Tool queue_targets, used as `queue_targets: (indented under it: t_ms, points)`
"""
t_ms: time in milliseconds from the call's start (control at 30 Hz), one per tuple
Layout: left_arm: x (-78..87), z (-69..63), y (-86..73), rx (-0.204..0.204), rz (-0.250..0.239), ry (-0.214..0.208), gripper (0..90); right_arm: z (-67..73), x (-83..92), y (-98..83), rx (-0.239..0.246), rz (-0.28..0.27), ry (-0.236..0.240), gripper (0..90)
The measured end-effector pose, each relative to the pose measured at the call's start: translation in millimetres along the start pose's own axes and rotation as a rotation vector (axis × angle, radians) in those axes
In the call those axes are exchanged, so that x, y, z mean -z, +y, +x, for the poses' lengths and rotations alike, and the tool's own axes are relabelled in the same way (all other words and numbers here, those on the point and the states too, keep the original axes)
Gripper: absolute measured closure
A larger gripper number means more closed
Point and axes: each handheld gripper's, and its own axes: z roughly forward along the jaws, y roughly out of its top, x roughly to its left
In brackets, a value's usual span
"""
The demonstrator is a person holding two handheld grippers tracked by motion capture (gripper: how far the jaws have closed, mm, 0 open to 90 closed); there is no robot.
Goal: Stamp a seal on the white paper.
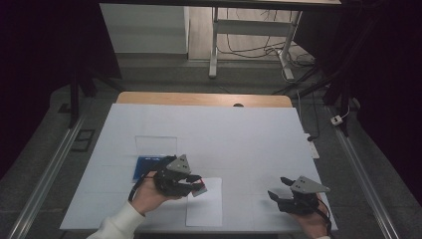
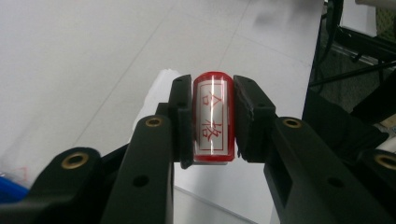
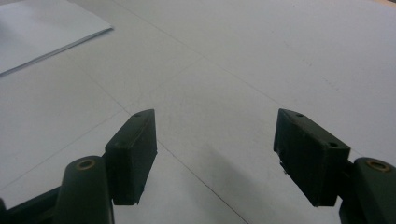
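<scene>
Stamp [image 2: 213,122] pinched in your left gripper [image 2: 213,123] over paper sheet [image 1: 205,203] — smooth barrel could slip, smudging; right gripper [image 3: 215,154] spread, empty

White-covered table [image 1: 259,144]: paper sheet [image 1: 205,209], blue pad [image 1: 148,167], clear lid [image 1: 156,144].

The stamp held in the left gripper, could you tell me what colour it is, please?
Red, with a white face bearing red characters; the stamp shows best in the left gripper view.

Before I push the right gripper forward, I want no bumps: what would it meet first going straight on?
Likely just the white table cover: the open right gripper points at bare surface. The paper sheet lies off to the side.
</scene>
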Motion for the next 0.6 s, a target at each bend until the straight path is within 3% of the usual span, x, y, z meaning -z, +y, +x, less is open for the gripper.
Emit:
queue_targets:
  t_ms: [600]
  points:
    - [-26.8, -2.3, 0.5, -0.023, 0.074, 0.011, 70.5, -0.1, -0.8, -0.9, -0.003, 0.009, 0.0, 29.9]
